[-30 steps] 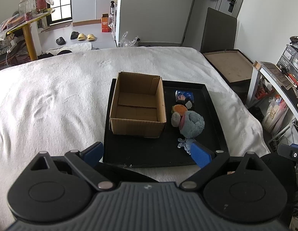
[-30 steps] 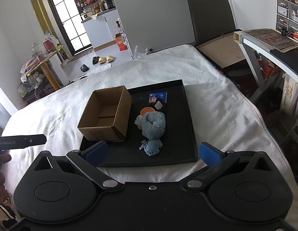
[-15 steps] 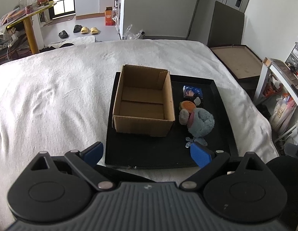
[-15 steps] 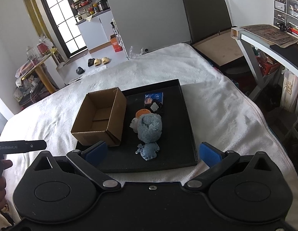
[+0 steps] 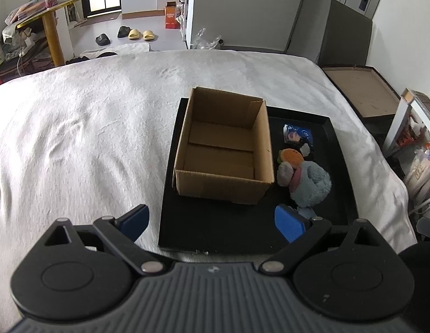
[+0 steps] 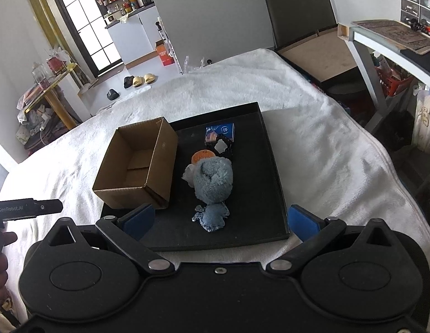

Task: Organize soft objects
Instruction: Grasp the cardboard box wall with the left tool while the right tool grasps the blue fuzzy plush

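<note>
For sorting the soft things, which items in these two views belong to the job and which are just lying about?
Belongs to the job:
- blue plush toy
- orange soft toy
- cardboard box, open and empty
- black tray holding them all
- left gripper and right gripper, both open

Just lying about:
- slippers on the floor
- orange carton
- yellow table

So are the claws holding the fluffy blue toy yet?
No. Both the left claw and right claw are open and empty; the blue plush toy lies untouched on the black tray.
</note>
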A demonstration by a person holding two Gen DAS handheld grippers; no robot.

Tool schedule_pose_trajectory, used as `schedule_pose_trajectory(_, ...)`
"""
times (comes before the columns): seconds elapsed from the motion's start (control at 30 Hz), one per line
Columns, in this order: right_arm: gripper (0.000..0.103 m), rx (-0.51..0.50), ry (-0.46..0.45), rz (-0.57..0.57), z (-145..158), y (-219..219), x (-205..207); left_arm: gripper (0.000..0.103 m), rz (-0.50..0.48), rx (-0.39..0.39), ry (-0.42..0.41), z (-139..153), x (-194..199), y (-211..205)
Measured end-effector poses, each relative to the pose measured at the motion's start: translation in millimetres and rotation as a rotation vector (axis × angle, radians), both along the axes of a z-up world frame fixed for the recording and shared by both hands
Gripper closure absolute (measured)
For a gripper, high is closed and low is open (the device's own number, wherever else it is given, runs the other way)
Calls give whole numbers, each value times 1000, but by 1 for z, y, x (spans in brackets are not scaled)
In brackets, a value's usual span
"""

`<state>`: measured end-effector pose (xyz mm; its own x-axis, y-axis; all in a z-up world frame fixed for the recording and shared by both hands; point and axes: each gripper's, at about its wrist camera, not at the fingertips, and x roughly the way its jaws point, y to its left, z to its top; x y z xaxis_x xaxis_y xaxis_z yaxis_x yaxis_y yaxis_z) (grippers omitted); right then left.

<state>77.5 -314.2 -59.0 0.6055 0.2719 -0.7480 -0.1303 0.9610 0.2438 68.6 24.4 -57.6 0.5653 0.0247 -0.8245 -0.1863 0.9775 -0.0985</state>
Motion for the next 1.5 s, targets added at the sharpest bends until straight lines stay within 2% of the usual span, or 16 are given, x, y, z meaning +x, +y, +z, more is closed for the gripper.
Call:
schedule_pose_trajectory(0.37, 0, 39, 34, 12, -16, 9, 34, 8, 43, -4, -2, -19, 29, 15)
schedule_pose_trajectory(0.9, 0, 71, 122, -14, -59, 27, 83, 11, 106, -3, 26, -62, 70, 32)
schedule_pose_trajectory(1.1, 0, 57, 153, -7, -77, 35, 102, 17, 122, -9, 38, -80, 87, 37)
schedule_pose_trajectory(1.23, 0, 49, 173, -1, -90, 39, 114, 28, 121, 3, 41, -90, 99, 37)
schedule_pose_trajectory(1.5, 1, 34, 204, 36, -116, 53, 138, 37, 140, 12, 53, -110, 115, 41)
